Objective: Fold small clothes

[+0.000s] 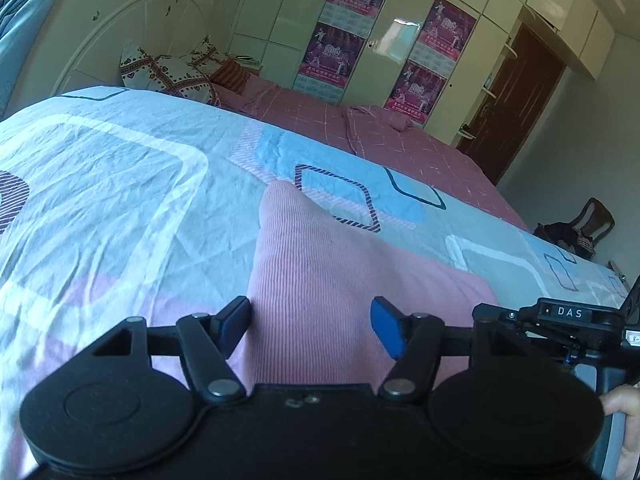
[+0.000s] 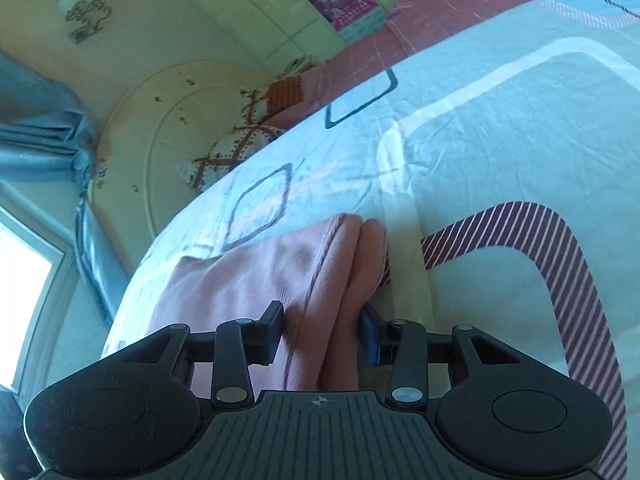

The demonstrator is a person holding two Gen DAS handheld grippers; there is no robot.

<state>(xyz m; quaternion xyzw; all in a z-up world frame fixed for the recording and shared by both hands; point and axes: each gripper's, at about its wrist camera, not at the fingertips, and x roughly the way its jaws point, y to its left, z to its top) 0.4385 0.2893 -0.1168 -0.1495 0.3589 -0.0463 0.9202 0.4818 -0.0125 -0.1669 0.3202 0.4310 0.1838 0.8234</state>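
The pink ribbed garment [image 1: 316,280] lies on the bed's patterned quilt [image 1: 120,184], already doubled over itself: in the right wrist view its layers stack into a thick rolled edge [image 2: 360,264] beside the quilt's dark striped band [image 2: 560,264], and in the left wrist view a narrow ribbed panel tapers away from the camera towards the blue patch of the quilt. It reads as at least one fold made and laid down; whether another fold or a final smoothing is left cannot be told from these views, since neither shows the whole piece.

The left gripper [image 1: 311,326] sits low over the garment, tilted down towards the quilt, its jaws wide apart with the ribbed cloth lying between them and neither pad pressing on it, so it holds nothing. A thumb and part of a hand [image 1: 622,420] show at that gripper's right side, on the handle.

The right gripper [image 2: 322,334] is angled down as well, near the garment's folded edge. Its jaws stand partly apart around the stacked layers; the dark pad lies against the cloth on one side, while the blue pad is just beside the fold. It looks like a released grip, not a clamped one.
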